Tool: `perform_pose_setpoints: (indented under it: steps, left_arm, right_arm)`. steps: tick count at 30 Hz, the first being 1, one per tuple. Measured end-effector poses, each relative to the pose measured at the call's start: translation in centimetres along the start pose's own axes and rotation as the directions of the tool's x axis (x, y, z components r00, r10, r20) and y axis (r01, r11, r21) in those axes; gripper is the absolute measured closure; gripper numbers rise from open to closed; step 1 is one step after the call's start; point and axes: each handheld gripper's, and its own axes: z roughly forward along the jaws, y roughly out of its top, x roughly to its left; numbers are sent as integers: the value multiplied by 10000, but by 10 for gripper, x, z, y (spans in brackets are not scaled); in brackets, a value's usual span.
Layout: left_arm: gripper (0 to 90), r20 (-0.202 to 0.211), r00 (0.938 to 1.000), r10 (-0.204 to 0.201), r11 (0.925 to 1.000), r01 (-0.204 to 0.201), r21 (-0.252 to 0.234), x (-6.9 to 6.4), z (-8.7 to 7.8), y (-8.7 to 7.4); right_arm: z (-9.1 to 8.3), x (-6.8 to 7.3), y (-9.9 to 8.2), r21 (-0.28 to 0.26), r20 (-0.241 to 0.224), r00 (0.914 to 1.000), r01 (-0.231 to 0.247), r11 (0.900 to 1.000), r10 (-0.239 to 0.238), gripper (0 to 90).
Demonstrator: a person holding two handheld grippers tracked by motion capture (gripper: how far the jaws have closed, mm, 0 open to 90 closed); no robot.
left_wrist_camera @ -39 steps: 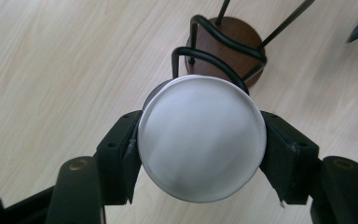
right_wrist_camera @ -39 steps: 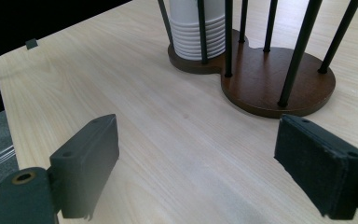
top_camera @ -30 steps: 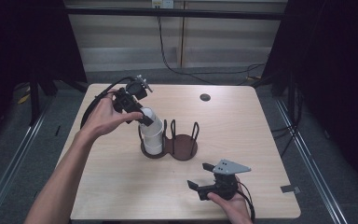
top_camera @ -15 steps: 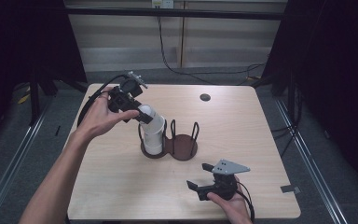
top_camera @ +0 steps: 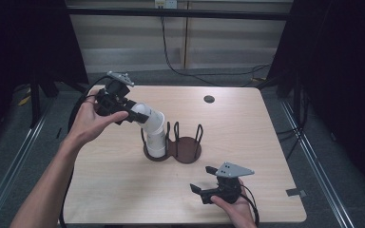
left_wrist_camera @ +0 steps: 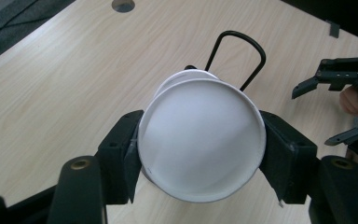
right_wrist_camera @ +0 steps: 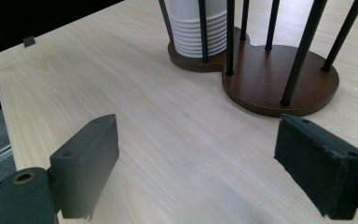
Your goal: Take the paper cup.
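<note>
A stack of white paper cups (top_camera: pixel 156 138) stands in the left ring of a brown two-ring holder (top_camera: pixel 186 152) at mid-table. My left gripper (top_camera: pixel 132 115) is shut on the top white cup (top_camera: pixel 146 114), which tilts up and to the left just above the stack. In the left gripper view the cup's bottom (left_wrist_camera: pixel 201 140) sits between both pads, with the stack (left_wrist_camera: pixel 186 75) behind it. My right gripper (top_camera: pixel 201 179) rests open near the front edge, nothing between its jaws. In the right gripper view the gripper (right_wrist_camera: pixel 209 158) faces the stack (right_wrist_camera: pixel 198 28) and the holder base (right_wrist_camera: pixel 279 79).
The holder's right ring holds no cups; black wire posts (top_camera: pixel 198 135) rise round it. A dark round hole (top_camera: pixel 209 99) lies at the table's far side. A piece of tape (top_camera: pixel 294 192) marks the front right edge. Dark curtains flank the table.
My left gripper has moved up and to the left with the top cup, tilting it away from the stack. The right gripper has stayed in place.
</note>
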Motion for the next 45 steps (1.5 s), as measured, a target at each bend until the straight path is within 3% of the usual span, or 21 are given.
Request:
perform_pose_setpoints:
  steps: [3, 4, 5, 6, 11, 20, 21, 22, 29, 34, 38, 45]
  left_arm:
    - [370, -99, 9999, 106, 9999, -107, -88, -1, -2, -5]
    - [370, -217, 9996, 188, 9989, -197, -414, -3, -4, -9]
    - [371, -217, 9996, 188, 9989, -197, -414, -3, -4, -9]
    - [371, -63, 9999, 138, 9977, -142, -666, -6, -5, -12]
    - [370, -43, 9992, 387, 9961, -389, -789, -10, -7, -16]
    - [370, 200, 9988, 440, 9939, -417, -1024, -13, -10, -24]
    - [370, 53, 9986, 519, 9939, -511, -973, -15, -10, -26]
    - [370, 179, 9984, 542, 9924, -519, -1111, -17, -11, -29]
    - [370, 56, 9978, 665, 9918, -655, -1098, -26, -10, -36]
    - [370, 106, 9975, 699, 9863, -675, -1508, -34, -10, -44]
    - [370, 90, 9973, 728, 9855, -706, -1546, -37, -6, -50]
    - [370, 85, 9926, 1209, 9753, -1171, -1874, -51, -2, -62]
  right_arm:
    - [0, 0, 0, 4, 9, 10000, -12, 10000, 12, 132]
    - [1, 0, 0, -5, 1, 10000, 26, 10000, -26, 132]
    - [1, 0, 0, 15, 4, 10000, 1, 10000, -1, 132]
    - [1, 0, 0, 22, 0, 10000, -1, 10000, 1, 132]
    - [1, 0, 0, 36, 13, 10000, -39, 10000, 39, 132]
    - [1, 0, 0, 0, 21, 10000, 39, 10000, -39, 132]
    - [1, 0, 0, -9, 28, 10000, 42, 10000, -42, 132]
    - [1, 0, 0, -4, 27, 10000, 39, 10000, -39, 132]
    - [2, 0, -1, 24, 73, 10000, -44, 10000, 44, 131]
    - [2, 0, -1, 40, 30, 10000, -33, 10000, 33, 132]
    - [4, 0, -1, 77, 19, 10000, -50, 10000, 50, 132]
    - [4, 0, 0, 40, -24, 10000, -28, 10000, 28, 132]
